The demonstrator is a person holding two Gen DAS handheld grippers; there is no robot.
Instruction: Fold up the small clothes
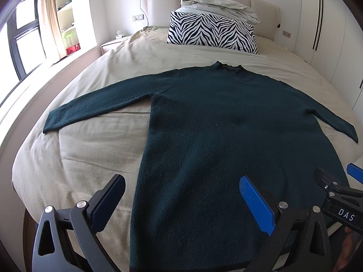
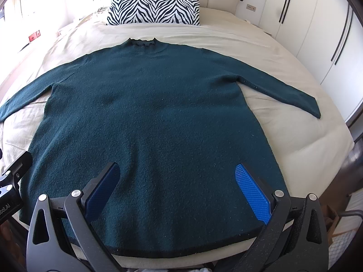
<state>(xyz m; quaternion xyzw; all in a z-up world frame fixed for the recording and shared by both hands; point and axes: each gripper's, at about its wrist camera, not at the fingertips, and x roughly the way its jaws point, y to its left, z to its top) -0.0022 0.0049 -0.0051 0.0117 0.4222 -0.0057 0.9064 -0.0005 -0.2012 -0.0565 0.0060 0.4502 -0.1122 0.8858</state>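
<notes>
Hovering wide over a flat sweater

Both grippers, left gripper [image 1: 181, 201] and right gripper [image 2: 179, 188], gape wide, holding nothing, above the near hem. The sweater [image 2: 145, 113] lies spread on the bed [image 2: 295, 122], sleeves out, probably ready for folding.

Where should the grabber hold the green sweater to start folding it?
Probably the left sleeve's cuff, approached from the left side. The sweater lies flat, sleeves spread, so that free end should lift easily and fold across the body. Both grippers, left and right, are open.
</notes>
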